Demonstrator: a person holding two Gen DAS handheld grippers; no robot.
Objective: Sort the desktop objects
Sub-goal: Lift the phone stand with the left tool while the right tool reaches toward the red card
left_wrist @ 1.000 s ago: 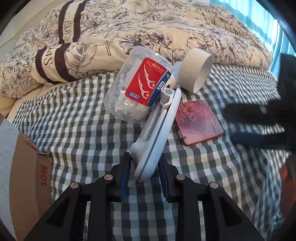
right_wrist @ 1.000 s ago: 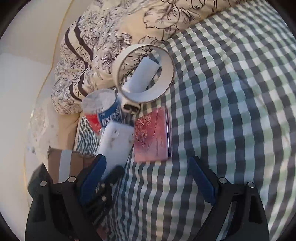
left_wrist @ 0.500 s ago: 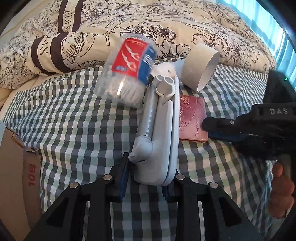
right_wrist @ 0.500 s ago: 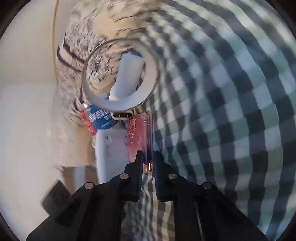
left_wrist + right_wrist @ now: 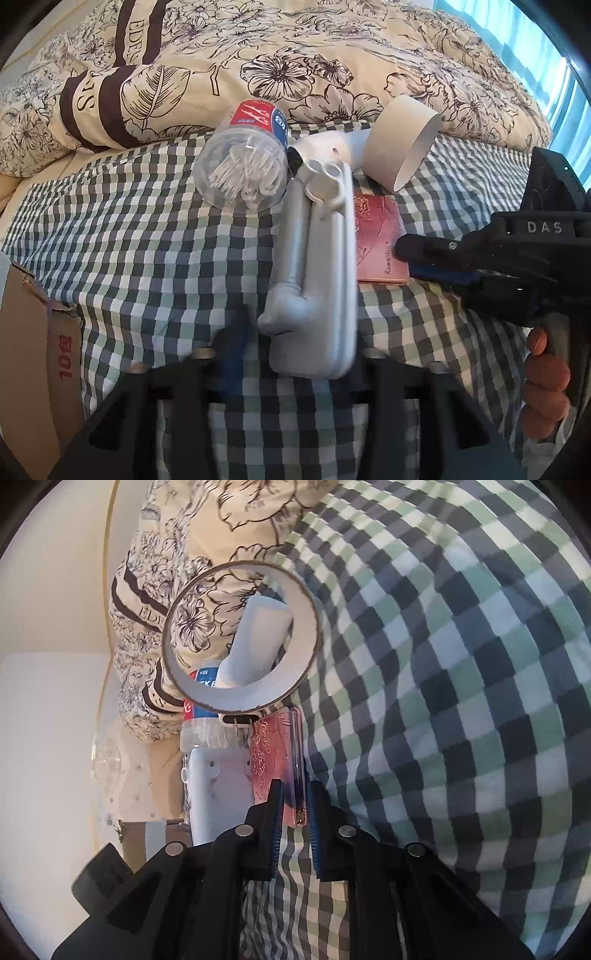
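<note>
A grey-white folding device (image 5: 317,277) lies flat on the checked sheet (image 5: 147,240), its near end between the blurred fingers of my left gripper (image 5: 299,343), which stands open around it. To its right lies a red embossed case (image 5: 376,229); my right gripper (image 5: 406,258) is shut on its near edge. The right wrist view shows both pads of the right gripper (image 5: 295,805) clamped on the case (image 5: 269,753), with the device (image 5: 221,790) to the left. A clear jar of cotton swabs (image 5: 243,173) lies on its side. A white ring (image 5: 399,147) rests behind.
A floral duvet (image 5: 258,55) is bunched along the far side. A cardboard box (image 5: 33,369) stands at the left edge of the bed. A hand (image 5: 546,373) holds the right gripper's handle at the right. Checked sheet stretches to the right of the objects.
My left gripper's fingers spread apart and let the folding device drop flat. The right gripper shut on the red case. The swab jar rolled onto its side.
</note>
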